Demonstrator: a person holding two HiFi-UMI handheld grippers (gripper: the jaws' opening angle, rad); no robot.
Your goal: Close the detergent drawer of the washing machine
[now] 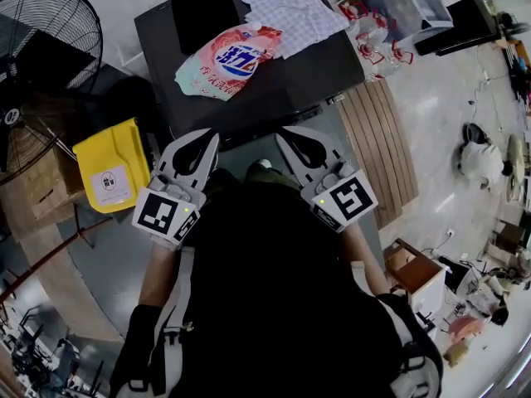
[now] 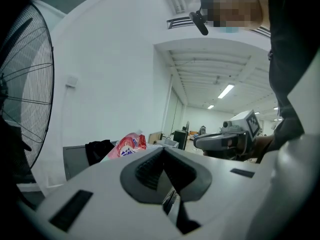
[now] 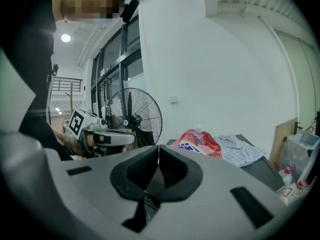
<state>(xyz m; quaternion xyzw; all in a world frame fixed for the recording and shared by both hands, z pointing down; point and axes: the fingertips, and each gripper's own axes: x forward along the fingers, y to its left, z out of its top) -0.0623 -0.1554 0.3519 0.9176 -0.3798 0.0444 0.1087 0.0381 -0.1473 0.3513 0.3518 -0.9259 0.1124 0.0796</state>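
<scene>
Head view, washing machine bearing detergent pouch, checked cloth, fan beside, left gripper and right gripper fingers together.

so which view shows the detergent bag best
The head view: the detergent bag lies whole, label up, on the machine top beside the checked cloth. The left gripper view catches only its small red top, far off. The right gripper view shows it side-on, lower edge hidden.
</scene>
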